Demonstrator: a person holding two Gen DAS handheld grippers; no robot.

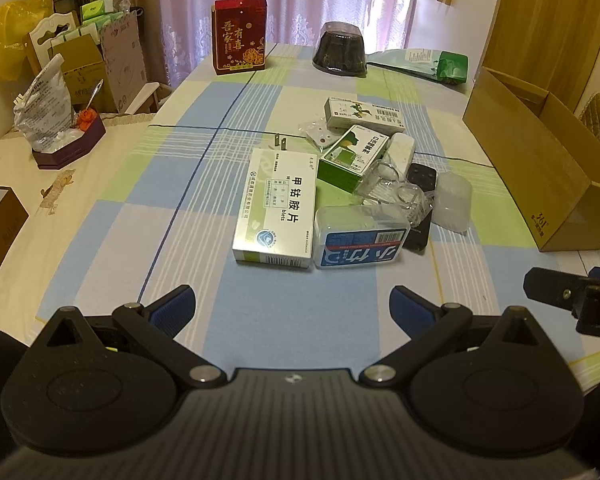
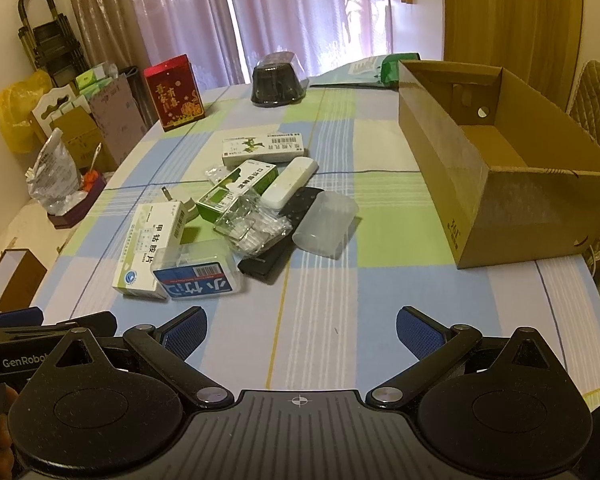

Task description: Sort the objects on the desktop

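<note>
Clutter of medicine boxes (image 1: 274, 210), clear plastic cases (image 2: 256, 220) and a black remote (image 2: 280, 246) sits heaped on the counter (image 2: 340, 340) left of the cardboard box (image 2: 500, 184); both grippers' fingers (image 1: 172, 308) (image 2: 416, 328) spread, empty; grabbing one overlapped item risks dragging neighbours.

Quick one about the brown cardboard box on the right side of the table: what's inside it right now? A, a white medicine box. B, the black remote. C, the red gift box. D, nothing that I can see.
D: in the right wrist view the cardboard box shows only its bare floor and walls, though its near corner is hidden behind the front wall.
</note>
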